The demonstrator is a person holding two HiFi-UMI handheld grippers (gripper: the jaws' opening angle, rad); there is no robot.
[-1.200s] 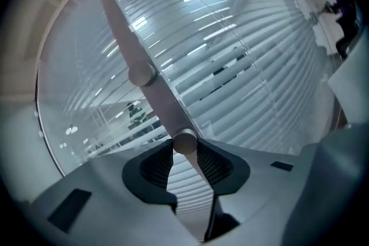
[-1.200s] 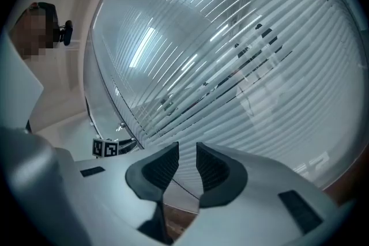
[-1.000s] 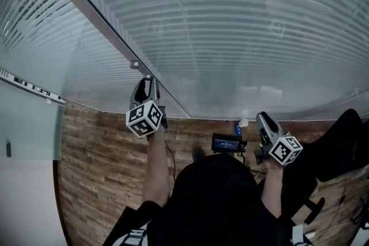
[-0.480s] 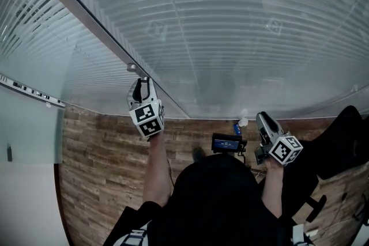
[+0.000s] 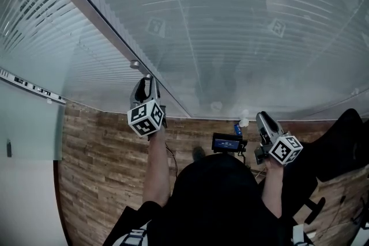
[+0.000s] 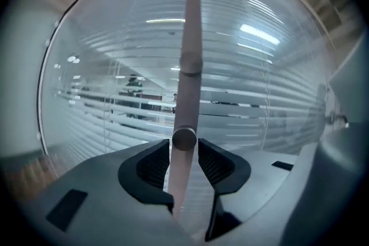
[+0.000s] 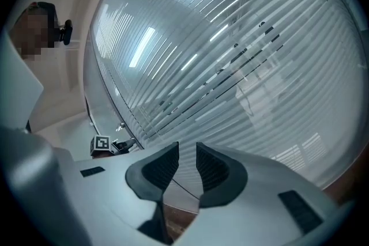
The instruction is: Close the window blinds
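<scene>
Opening round the pale cylindrical tilt wand [image 6: 185, 98], the left tongs [image 6: 184, 151] may be slid off it; empty right tongs [image 7: 187, 154] are held apart.

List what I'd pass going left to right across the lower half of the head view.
White wall → left tool, jaws opening with the blind wand between them → small black device with a screen → right tool.

Looks like an office to me. There are white slatted blinds [image 5: 242, 31] over tall windows and a wood-plank floor [image 5: 98, 170]. Through the slats there's another lit room with strip ceiling lights [image 6: 256, 31] and a person [image 6: 133, 86] standing around.
</scene>
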